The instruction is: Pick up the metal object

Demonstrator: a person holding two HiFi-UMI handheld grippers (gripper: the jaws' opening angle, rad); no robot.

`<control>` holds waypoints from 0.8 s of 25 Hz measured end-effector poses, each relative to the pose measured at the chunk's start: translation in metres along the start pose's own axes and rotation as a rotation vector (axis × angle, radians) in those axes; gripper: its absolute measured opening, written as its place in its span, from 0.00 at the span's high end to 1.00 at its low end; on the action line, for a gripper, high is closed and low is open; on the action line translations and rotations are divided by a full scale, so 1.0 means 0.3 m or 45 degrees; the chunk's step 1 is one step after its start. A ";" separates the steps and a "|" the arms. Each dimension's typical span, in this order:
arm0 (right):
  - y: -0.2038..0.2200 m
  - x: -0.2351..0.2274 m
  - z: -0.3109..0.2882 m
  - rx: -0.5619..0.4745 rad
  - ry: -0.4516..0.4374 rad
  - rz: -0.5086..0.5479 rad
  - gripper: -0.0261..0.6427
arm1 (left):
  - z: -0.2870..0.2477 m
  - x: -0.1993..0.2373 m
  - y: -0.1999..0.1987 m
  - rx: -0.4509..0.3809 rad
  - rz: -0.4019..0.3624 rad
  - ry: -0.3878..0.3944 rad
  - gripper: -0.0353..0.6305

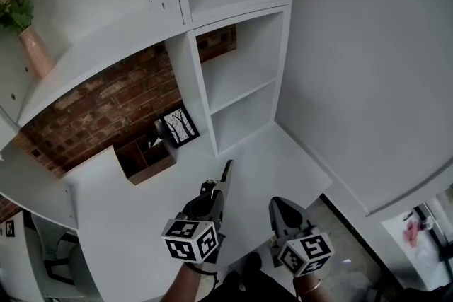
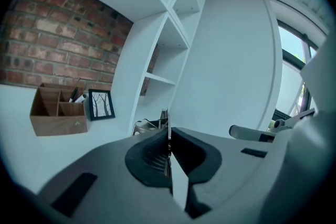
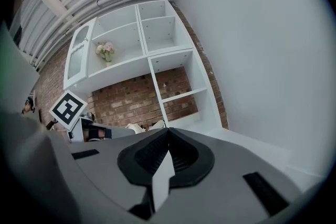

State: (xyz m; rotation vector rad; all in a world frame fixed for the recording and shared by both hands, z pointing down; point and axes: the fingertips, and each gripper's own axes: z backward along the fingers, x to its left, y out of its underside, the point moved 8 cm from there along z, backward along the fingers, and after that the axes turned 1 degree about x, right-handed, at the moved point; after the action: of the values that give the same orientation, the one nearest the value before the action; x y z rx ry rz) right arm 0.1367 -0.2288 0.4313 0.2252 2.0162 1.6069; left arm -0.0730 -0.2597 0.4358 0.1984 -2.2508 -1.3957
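The metal object [image 1: 226,179] is a thin dark flat strip standing on edge above the white desk [image 1: 134,216]. My left gripper [image 1: 211,193] is shut on it. In the left gripper view only its narrow shiny edge [image 2: 166,131] shows, pinched between the closed jaws and poking out past their tips. My right gripper [image 1: 282,208] hovers just to the right of the left one, over the desk's front edge. Its jaws [image 3: 167,135] are shut with nothing between them.
A wooden desk organiser [image 1: 145,155] and a small framed picture [image 1: 179,126] stand at the back of the desk against a brick wall. White shelves [image 1: 241,74] rise behind, with a vase of flowers [image 1: 32,46] up at the left. A chair [image 1: 53,265] is at the lower left.
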 end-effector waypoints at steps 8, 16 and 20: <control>-0.025 0.073 0.028 -0.032 0.004 0.051 0.95 | 0.164 -0.040 -0.083 -0.123 -0.152 -0.005 0.93; -0.045 0.141 0.075 -0.078 0.010 0.098 0.95 | 0.299 -0.062 -0.108 -0.199 -0.230 -0.006 0.93; -0.047 0.168 0.097 -0.084 0.015 0.099 0.95 | 0.351 -0.069 -0.113 -0.220 -0.283 -0.007 0.93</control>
State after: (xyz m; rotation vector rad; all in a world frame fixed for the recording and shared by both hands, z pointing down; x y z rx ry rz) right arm 0.1122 -0.1852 0.3985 0.2728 1.9814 1.7237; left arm -0.1087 -0.1832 0.3612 0.3970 -2.1501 -1.6983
